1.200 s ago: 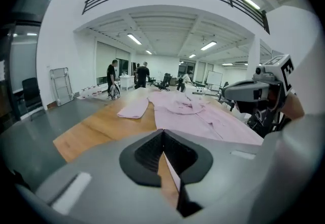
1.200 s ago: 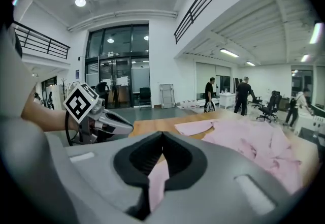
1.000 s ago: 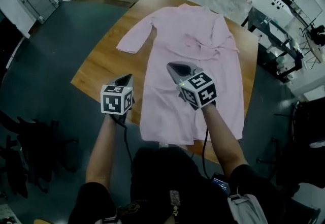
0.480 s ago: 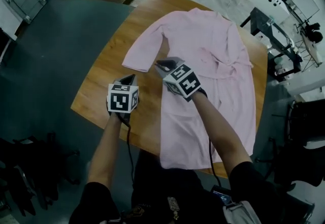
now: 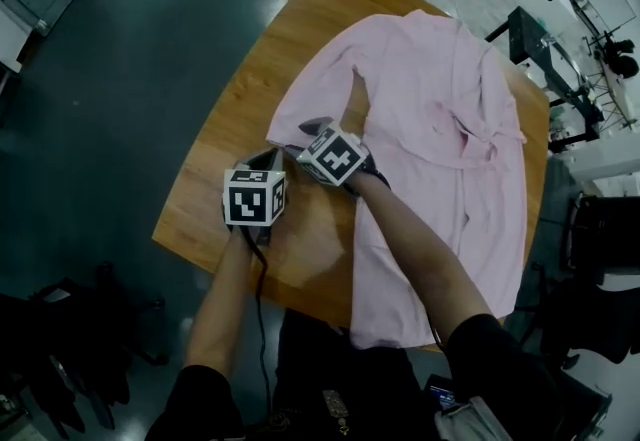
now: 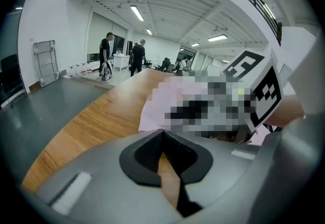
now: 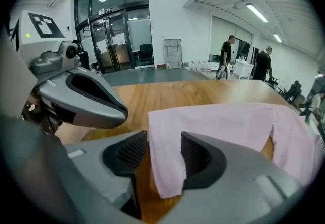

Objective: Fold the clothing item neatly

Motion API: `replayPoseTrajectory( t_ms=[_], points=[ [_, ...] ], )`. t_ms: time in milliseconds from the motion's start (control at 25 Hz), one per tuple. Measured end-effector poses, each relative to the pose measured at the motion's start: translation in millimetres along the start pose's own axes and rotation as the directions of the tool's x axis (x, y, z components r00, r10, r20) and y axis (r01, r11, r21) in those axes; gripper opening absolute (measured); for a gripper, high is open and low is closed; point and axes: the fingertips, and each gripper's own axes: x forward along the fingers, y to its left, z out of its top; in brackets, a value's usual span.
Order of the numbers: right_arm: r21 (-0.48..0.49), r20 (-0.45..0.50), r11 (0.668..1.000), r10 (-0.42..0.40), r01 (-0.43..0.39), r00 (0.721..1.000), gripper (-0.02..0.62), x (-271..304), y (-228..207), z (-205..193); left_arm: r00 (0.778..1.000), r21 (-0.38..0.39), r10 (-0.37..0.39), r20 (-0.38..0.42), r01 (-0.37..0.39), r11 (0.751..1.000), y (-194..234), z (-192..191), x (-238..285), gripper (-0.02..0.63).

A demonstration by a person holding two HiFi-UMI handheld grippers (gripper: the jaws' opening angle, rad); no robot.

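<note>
On the wooden table (image 5: 225,164), the pink garment (image 5: 440,129) lies spread flat and at full length. Its long axis runs away from the person: the hem sits at the near table edge and the collar end points to the far edge, leaning slightly to the right in the head view. One sleeve (image 5: 315,94) extends from the shoulder, out to the left and back toward the person.

Progress assessment: no fold is visible in the body of the garment, so the task appears to be at its first step. Sleeve, side and lengthwise folds all remain.

Right gripper (image 7: 162,159): the jaws have just been opening and stand released. The sleeve cuff (image 7: 167,131) lies between them, with no pad pressing on it.

Left gripper (image 6: 162,139): the jaws are clenched together with nothing between them. It hangs over bare wood just beside the cuff.
</note>
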Motion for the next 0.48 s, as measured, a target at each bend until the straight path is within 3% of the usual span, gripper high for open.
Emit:
replayPoseTrajectory(
  t_ms=[120, 160, 200, 320, 400, 480],
  points=[
    [0.024, -0.026, 1.000, 0.000, 0.000, 1.000, 0.189, 9.0, -1.8, -7.9, 1.000, 0.002, 0.013, -0.019, -0.013, 1.000, 6.6, -2.5, 1.3, 0.008],
    [0.032, -0.027, 0.999, -0.003, 0.004, 1.000, 0.156, 9.7, -3.0, -7.9, 0.999, -0.002, 0.022, -0.023, -0.022, 1.000, 9.5, -2.6, 1.1, 0.008],
    [0.039, -0.031, 0.999, -0.005, 0.007, 1.000, 0.054, 9.6, -4.8, -7.5, 0.999, -0.007, 0.030, -0.026, -0.031, 1.000, 12.3, -2.5, 0.7, 0.008],
    [0.064, -0.038, 0.998, 0.014, -0.011, 0.999, 0.023, 4.9, -10.4, -3.3, 0.998, -0.014, 0.052, -0.026, -0.052, 0.999, 18.0, -0.7, -0.5, 0.008],
    [0.123, 0.039, 0.991, 0.039, -0.044, 0.998, 0.021, -5.6, -16.4, 12.8, 0.998, -0.009, 0.057, -0.016, -0.057, 0.998, 17.5, 3.0, -1.9, 0.008],
    [0.206, 0.176, 0.975, 0.046, -0.082, 0.983, 0.021, -29.7, -28.6, 44.8, 0.998, 0.002, 0.056, -0.005, -0.056, 0.998, 12.6, 9.4, -4.0, 0.008]
  ],
)
